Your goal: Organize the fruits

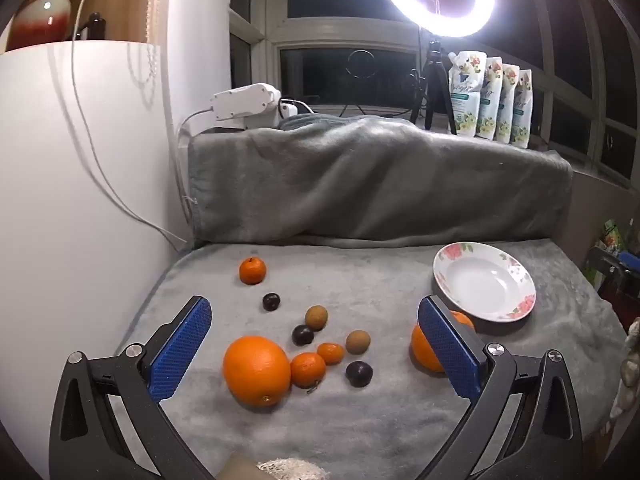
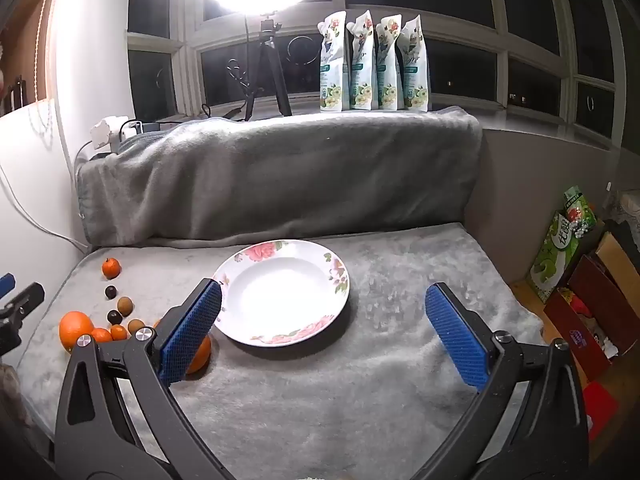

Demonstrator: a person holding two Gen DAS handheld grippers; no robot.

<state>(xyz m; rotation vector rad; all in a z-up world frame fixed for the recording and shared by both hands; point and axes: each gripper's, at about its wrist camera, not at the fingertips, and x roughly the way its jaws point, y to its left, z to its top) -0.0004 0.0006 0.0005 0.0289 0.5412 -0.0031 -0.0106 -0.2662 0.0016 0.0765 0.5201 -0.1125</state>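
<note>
A: What is sitting on the grey blanket (image 2: 360, 400)?

B: The flowered plate (image 2: 340, 280) is lying empty on its right half. Left of it, fruit is lying scattered.

A: Which fruit?

B: A big orange (image 1: 256, 370) is sitting nearest, a second orange (image 1: 424, 350) is peeking from behind a blue pad just beside the plate, a mandarin (image 1: 252, 271) is resting well back, two smaller ones (image 1: 307, 369) are touching, then two brown fruits (image 1: 316, 317) and three dark plums (image 1: 359, 373).

A: And the grippers?

B: The left gripper (image 1: 316, 344) is hovering over the fruit, fingers spread wide, grasping nothing. The right gripper (image 2: 324, 328) is hanging before the plate, likewise released.
</note>
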